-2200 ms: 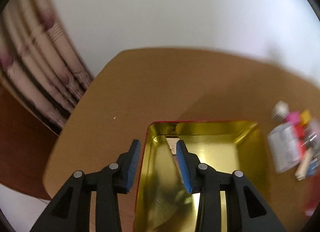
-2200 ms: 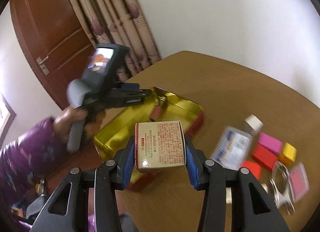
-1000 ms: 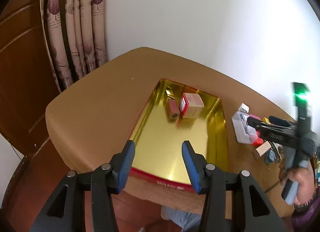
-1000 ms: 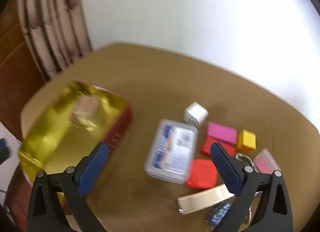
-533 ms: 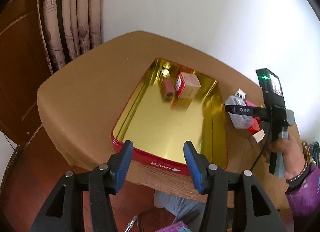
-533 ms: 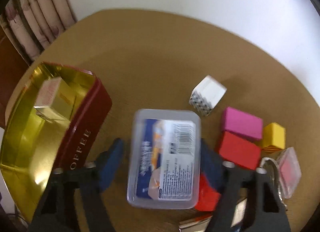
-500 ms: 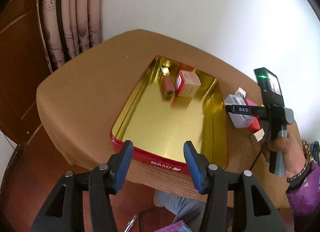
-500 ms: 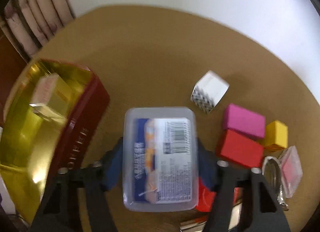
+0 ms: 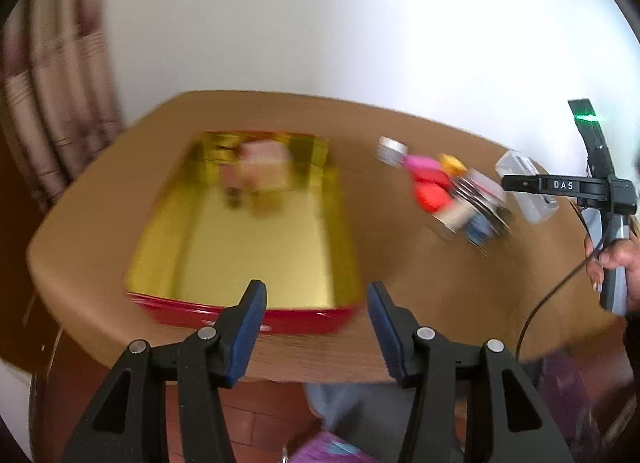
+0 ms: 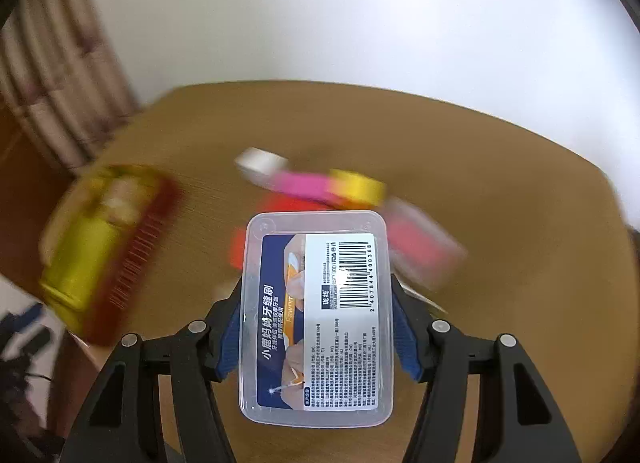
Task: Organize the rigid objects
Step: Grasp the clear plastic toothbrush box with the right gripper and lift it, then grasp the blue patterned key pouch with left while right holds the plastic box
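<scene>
My right gripper is shut on a clear plastic box with a blue label and barcode, held above the brown table. In the left wrist view the same clear plastic box hangs in the right gripper, which a hand holds at the far right. My left gripper is open with nothing between its pads, just off the near wall of the gold-lined red tin. A pale carton lies at the tin's far end.
Behind the held box, blurred, lie a white cube, a pink block, a yellow block, a red piece and a pink case. The tin is at the left. Curtains hang at the left.
The right gripper closed on the clear box and lifted it off the table beside the pile. The left gripper swung right, so the tin now sits left of centre.
</scene>
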The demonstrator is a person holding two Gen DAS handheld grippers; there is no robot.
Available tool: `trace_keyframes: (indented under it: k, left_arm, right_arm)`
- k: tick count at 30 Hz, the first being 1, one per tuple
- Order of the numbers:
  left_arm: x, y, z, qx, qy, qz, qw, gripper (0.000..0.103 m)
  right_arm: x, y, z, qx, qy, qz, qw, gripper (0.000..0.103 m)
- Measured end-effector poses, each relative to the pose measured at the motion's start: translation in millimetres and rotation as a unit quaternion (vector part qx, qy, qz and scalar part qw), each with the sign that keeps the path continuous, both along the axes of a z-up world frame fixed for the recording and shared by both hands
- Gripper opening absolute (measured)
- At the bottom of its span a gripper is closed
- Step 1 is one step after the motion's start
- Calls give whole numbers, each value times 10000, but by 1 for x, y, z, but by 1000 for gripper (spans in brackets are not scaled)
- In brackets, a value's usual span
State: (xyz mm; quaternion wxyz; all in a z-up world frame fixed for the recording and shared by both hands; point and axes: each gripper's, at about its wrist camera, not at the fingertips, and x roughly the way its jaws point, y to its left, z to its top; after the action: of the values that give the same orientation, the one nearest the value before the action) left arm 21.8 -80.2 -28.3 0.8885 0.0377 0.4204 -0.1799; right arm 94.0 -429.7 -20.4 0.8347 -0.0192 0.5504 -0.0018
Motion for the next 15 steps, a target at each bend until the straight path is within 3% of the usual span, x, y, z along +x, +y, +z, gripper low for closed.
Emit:
trace_keyframes:
  k: [2,5,11,15]
  left_arm:
    - [-4,-19,-3,-42,126,-403,9991,54]
    - [-3,-51,-4,89,171,-839,9963,54]
    - [27,-129,-2,-938,976,-1689,9763,54]
    - [48,-191,-15,-561,1100,-1749,9768,54]
  right_arm:
    - [-27,-48,-5,-294,84,-384,9988,59]
    - [-54,-93,-22,-349,261,-842,9955,59]
    - [-82,-124,-40,-426,100,-1119,9928,59]
    - [-91,-133,-42,-271,-38,-1135,9932,59]
